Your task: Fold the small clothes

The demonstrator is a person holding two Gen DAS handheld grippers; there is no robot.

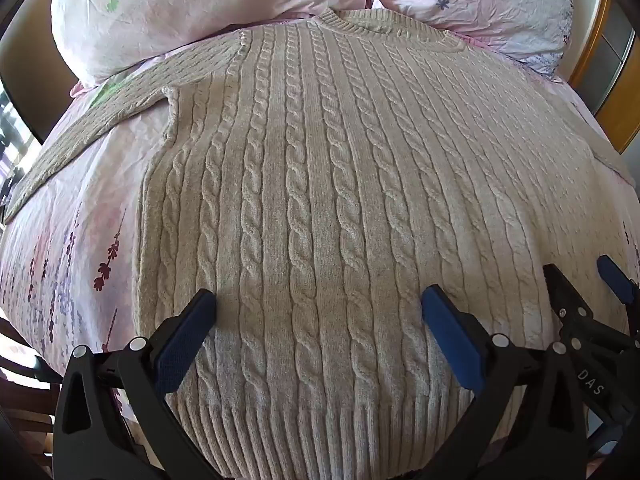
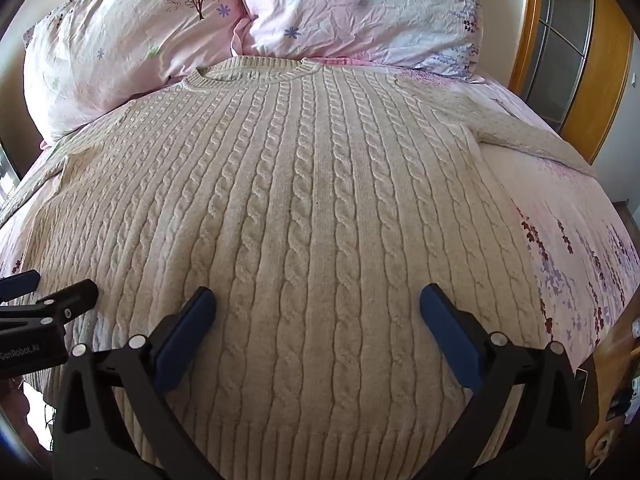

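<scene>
A cream cable-knit sweater (image 1: 320, 180) lies flat and face up on the bed, collar at the far end, ribbed hem nearest me; it also shows in the right wrist view (image 2: 312, 208). Its left sleeve (image 1: 88, 120) stretches out to the left, its right sleeve (image 2: 528, 136) out to the right. My left gripper (image 1: 318, 300) is open and empty, hovering over the lower left of the sweater body. My right gripper (image 2: 318, 300) is open and empty over the lower right. Each gripper shows at the edge of the other's view: the right gripper (image 1: 600, 276), the left gripper (image 2: 48, 284).
The bed has a pink floral sheet (image 1: 80, 240). Two pink floral pillows (image 2: 120, 48) (image 2: 360, 12) lie just behind the collar. A wooden door frame (image 2: 608, 60) stands at the right. The bed's edge drops off at the left and right.
</scene>
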